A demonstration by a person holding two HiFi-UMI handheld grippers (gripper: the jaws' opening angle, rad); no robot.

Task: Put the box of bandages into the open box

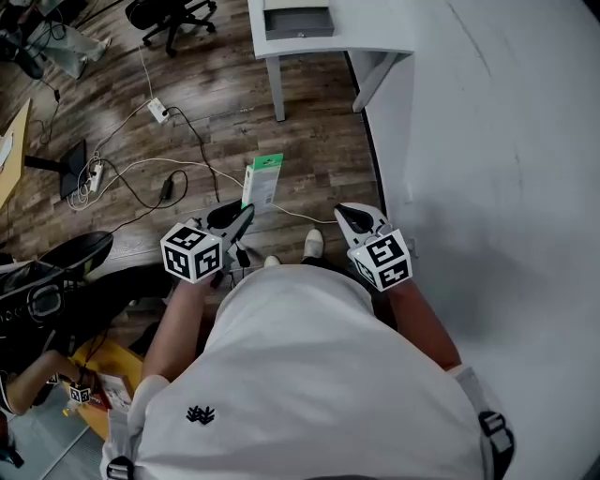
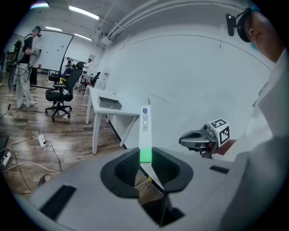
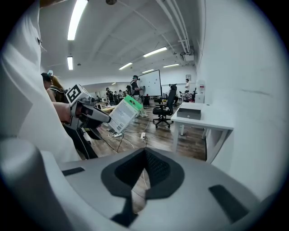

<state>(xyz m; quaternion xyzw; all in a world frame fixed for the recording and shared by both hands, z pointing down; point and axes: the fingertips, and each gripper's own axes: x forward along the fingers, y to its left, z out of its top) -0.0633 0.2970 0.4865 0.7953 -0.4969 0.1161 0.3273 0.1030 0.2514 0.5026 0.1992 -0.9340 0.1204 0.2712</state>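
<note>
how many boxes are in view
2. The bandage box is clamped in the left gripper; the open box sits on the table ahead. Others may be hidden.

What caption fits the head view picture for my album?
Above a brown wooden floor, the left gripper pinches a flat green-and-white bandage box; the right gripper is shut and empty.

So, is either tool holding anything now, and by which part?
The left tool grips the bandage box by its near narrow end; the right tool is shut and empty.
</note>
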